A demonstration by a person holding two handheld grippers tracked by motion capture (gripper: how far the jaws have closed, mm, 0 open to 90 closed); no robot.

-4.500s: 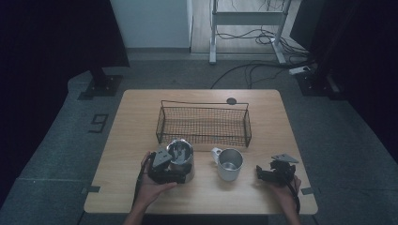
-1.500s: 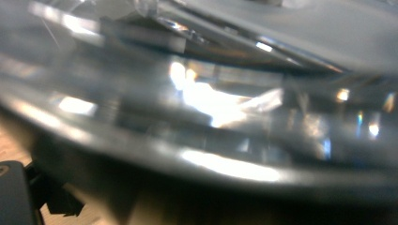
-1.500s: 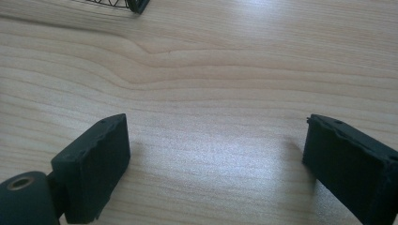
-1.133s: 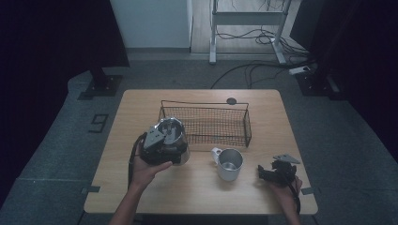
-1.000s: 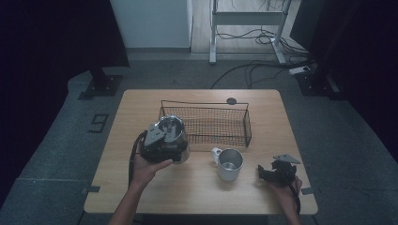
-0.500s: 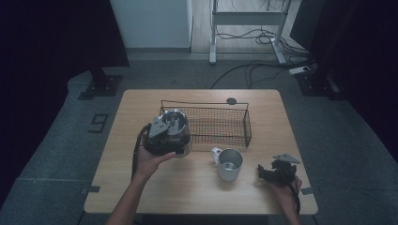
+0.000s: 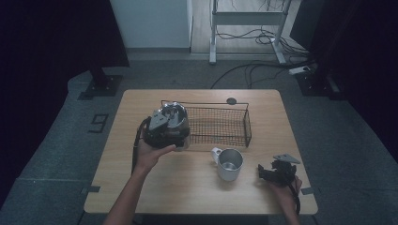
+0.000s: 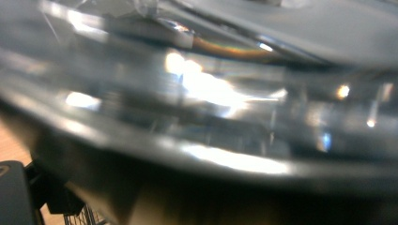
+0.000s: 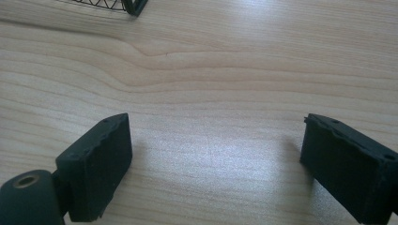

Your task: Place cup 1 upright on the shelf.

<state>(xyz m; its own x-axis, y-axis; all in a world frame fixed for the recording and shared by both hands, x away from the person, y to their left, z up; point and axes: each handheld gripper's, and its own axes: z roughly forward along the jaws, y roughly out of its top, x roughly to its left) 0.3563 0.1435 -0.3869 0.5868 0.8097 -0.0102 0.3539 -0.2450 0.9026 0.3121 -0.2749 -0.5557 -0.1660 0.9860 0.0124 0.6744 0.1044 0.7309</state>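
Here, nearest to me: my right gripper (image 7: pixel 276 172) rests low at the near right of the wooden table (image 7: pixel 141 187), its jaws spread wide with only bare wood grain between them in the right gripper view.

Right gripper load: nothing; the pads (image 9: pixel 101 159) touch no object.

Steel mug: a handled metal mug (image 7: pixel 228 164) stands upright near the table's middle, handle turned to the left, just in front of the basket and apart from both grippers.

Left gripper: my left gripper (image 7: pixel 165 127) is lifted above the table, at the near left corner of the basket, carrying a shiny metal pot (image 7: pixel 173 121).

Left jaws: the left gripper view is a blur of bright metal (image 8: pixel 211 93) pressed close to the camera, so I judge the jaws are clamped on the pot, though the jaws themselves are hidden.

Pot position: raised, half over the basket's left end, not yet set down.

Handling, my judgement: polished steel, stiff and not fragile, likely slippery and fairly weighty for a two-jaw pinch; the rim or wall is the place to hold, kept level so it does not swing.

Wire basket: a dark, open-topped mesh basket (image 7: pixel 220 123) lies farther back, long side across the table.

Farthest: a small dark round disc (image 7: pixel 231 101) lies on the table behind the basket.
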